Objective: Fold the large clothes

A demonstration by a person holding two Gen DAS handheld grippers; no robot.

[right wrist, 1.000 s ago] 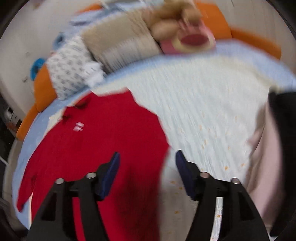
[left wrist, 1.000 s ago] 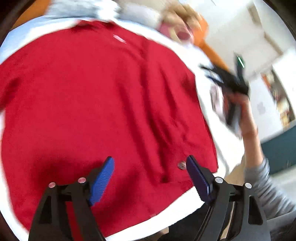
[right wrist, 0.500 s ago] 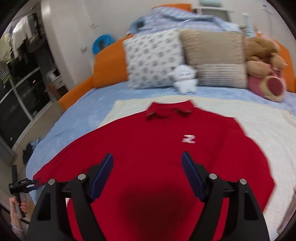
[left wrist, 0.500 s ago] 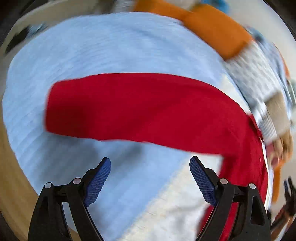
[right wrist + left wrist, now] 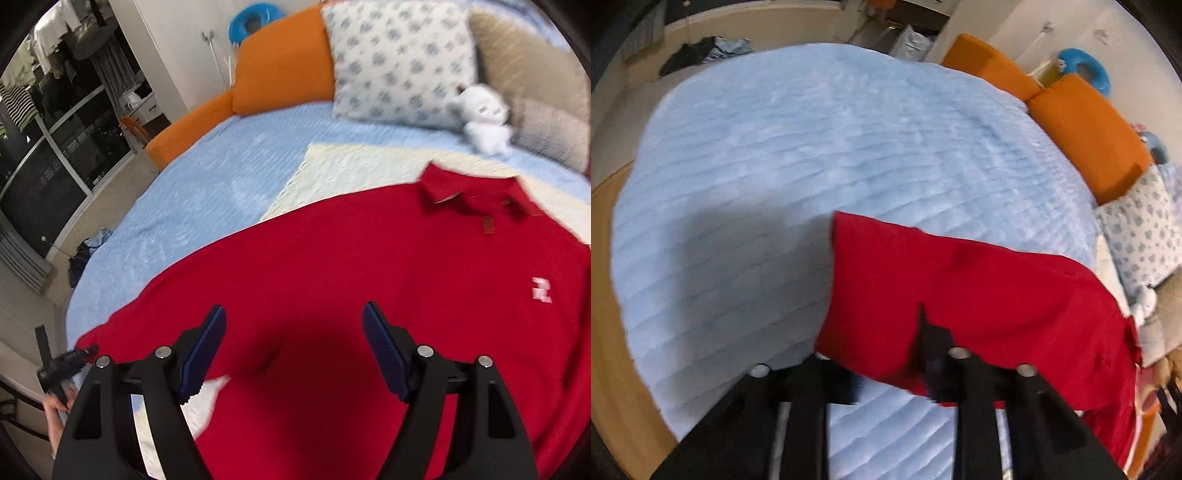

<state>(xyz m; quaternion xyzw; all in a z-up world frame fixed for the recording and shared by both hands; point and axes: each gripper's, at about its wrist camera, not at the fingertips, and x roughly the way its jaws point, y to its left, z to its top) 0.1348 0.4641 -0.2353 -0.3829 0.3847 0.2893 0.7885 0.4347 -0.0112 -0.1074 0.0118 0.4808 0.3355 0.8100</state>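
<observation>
Left claw (image 5: 886, 373): pinching the sleeve of the red shirt (image 5: 369, 295), lifting its end over the bed (image 5: 812, 147) | Right claw (image 5: 293, 350): gaping wide, hovering empty above the shirt's body.

Both grippers are matte black plastic with angular arms that have triangular cut-outs. The right gripper (image 5: 293, 354) carries two ribbed dark-blue pads (image 5: 205, 350) and four silver screw heads across its arms. The left gripper (image 5: 894, 376) shows matching silver screws and a blue pad edge, blurred.
</observation>
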